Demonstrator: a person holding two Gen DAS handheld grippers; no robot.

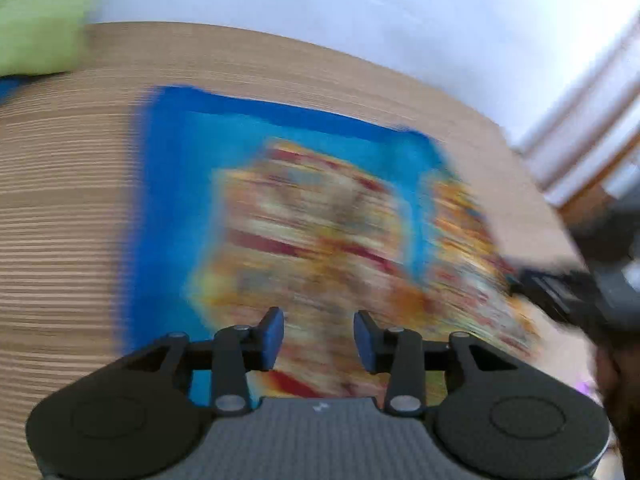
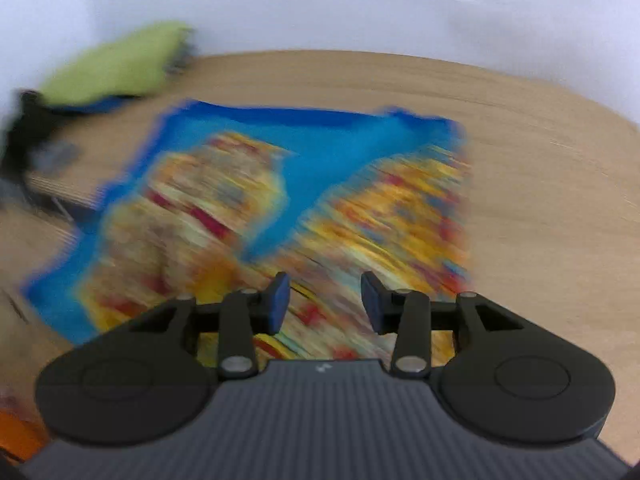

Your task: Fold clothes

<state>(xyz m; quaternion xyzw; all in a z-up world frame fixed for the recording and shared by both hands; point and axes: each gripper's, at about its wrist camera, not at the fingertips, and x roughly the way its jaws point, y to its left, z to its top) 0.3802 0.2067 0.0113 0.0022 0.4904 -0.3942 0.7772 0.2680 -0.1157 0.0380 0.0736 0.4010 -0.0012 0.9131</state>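
Both views were heavily motion-blurred. A blue garment (image 1: 256, 152) with a yellow-red print was laid flat on the wooden table (image 1: 60, 200), partly folded. The left gripper (image 1: 319, 338) was held above its near edge, fingers spread, nothing grasped. The right gripper (image 2: 325, 304) was likewise released over the print. A green cloth (image 2: 116, 64) was seen at the table's far left.

Bright, even daylight with no hard shadows or glare — heavy motion blur smears everything beyond the sharp foreground in both views, and fisheye distortion bends the edges, dark at the corners.
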